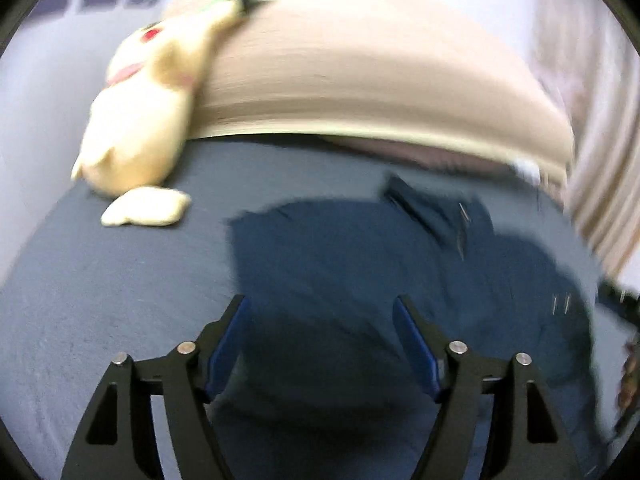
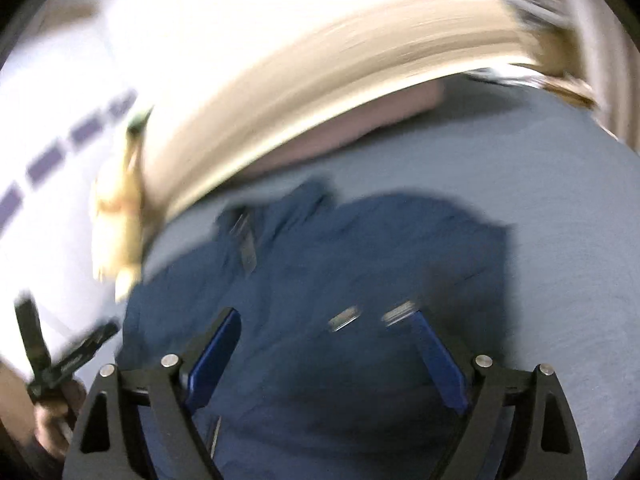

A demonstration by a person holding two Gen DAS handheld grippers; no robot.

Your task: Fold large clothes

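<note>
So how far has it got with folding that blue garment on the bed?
Partly done, it seems: the dark blue garment lies bunched in a rough, compact heap on the grey-blue bed cover, not a neat rectangle. Nothing is in hand: the left tool and the right tool both hover open above it, pads clear. Left to do: smoothing and the final folds. Blur hides finer detail.

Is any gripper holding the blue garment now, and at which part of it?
Nothing is held. The left gripper and the right gripper both stand open above the blue garment, with no cloth between their pads.
</note>
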